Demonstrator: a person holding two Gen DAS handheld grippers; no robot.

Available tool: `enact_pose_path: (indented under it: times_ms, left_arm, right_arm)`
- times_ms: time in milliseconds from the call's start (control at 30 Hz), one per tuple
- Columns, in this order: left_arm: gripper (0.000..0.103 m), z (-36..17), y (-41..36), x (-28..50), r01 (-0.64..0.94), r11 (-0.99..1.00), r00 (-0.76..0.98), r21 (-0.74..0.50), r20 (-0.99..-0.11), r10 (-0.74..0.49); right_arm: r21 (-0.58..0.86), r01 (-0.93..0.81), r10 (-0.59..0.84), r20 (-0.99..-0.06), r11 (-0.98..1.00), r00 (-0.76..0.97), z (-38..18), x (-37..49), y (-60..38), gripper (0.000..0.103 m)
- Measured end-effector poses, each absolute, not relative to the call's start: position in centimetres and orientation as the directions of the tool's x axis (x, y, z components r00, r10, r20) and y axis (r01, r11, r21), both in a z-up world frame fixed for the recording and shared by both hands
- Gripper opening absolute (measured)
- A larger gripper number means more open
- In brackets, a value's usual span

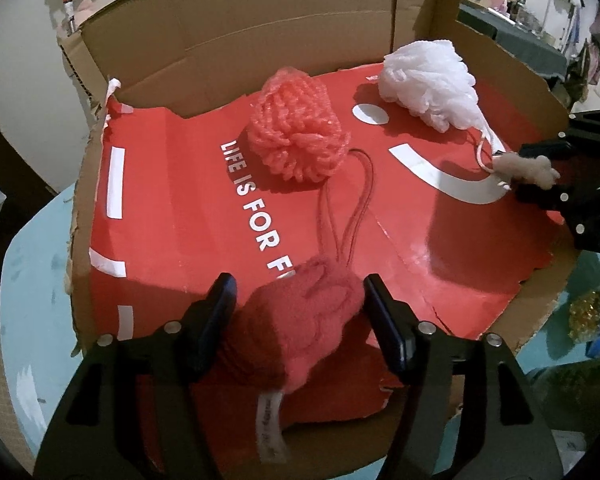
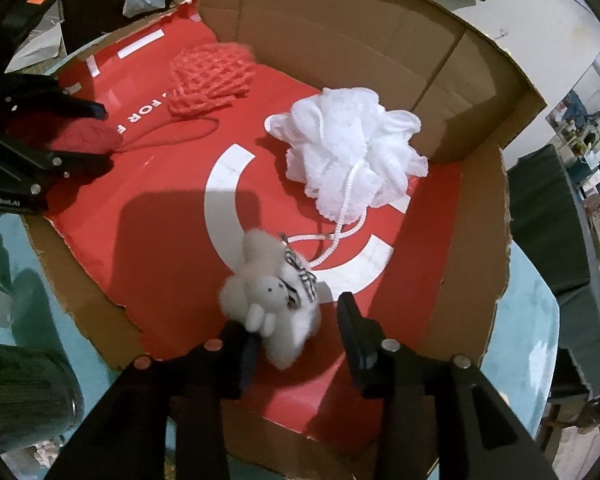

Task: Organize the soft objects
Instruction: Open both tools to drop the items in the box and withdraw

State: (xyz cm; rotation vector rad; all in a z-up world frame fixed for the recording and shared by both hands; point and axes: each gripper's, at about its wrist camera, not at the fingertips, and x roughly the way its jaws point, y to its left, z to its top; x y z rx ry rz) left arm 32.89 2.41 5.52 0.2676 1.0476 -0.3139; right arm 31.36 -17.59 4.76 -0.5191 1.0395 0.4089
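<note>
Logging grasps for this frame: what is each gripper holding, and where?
Left gripper squeezes the red plush across its middle. Right gripper is open; the white plush bunny touches only its left finger.

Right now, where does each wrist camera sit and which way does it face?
Left wrist: on the left hand-held gripper, looking into the cardboard box; its fingers flank a red plush.
Right wrist: on the right hand-held gripper, facing the box from the opposite side; a white bunny plush lies against its left finger.
Shared: pink loofah, white loofah, each other's gripper.
</note>
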Motion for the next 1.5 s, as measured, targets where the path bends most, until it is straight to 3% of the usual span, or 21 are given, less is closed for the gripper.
enact_pose_path:
  times_ms: [133,267,367,633,767,967,1100,1500]
  left_arm:
    - [0.070,5.6,2.1,32.6,0.390,0.919,0.464,0.063,-0.875,-0.137]
    - [0.072,6.2,2.0,32.2,0.389,0.919,0.473,0.061,-0.869,-0.143]
    - [0.078,6.9,2.2,31.9,0.387,0.921,0.486,0.049,-0.859,-0.159]
    - [0.079,10.0,3.2,30.6,0.346,0.938,0.551,0.022,-0.814,-0.184]
    - [0.080,12.2,4.4,29.3,0.319,0.947,0.591,-0.022,-0.777,-0.217]
    - [0.091,15.7,5.9,25.6,0.275,0.957,0.666,-0.089,-0.700,-0.256]
    - [0.097,18.0,6.2,21.4,0.264,0.958,0.728,-0.114,-0.628,-0.275]
    - [0.101,21.6,3.9,8.4,0.276,0.958,0.855,-0.080,-0.435,-0.282]
  right_arm:
    - [-0.165,-0.566,0.122,-0.892,0.808,0.435,5.2,31.1,-17.8,0.056]
    - [-0.166,-0.573,0.137,-0.884,0.803,0.447,5.5,30.2,-17.1,0.077]
    - [-0.135,-0.566,0.163,-0.881,0.813,0.445,6.0,30.2,-17.4,0.078]
    - [-0.121,-0.518,0.179,-0.852,0.847,0.492,8.3,29.4,-18.9,0.080]
    - [-0.097,-0.486,0.208,-0.819,0.868,0.535,10.8,28.2,-19.7,0.094]
    - [-0.031,-0.435,0.278,-0.727,0.900,0.628,15.6,24.4,-21.5,0.103]
    - [0.009,-0.408,0.314,-0.654,0.913,0.688,18.1,20.8,-22.5,0.103]
    - [0.028,-0.370,0.346,-0.424,0.929,0.837,21.6,7.5,-23.7,0.103]
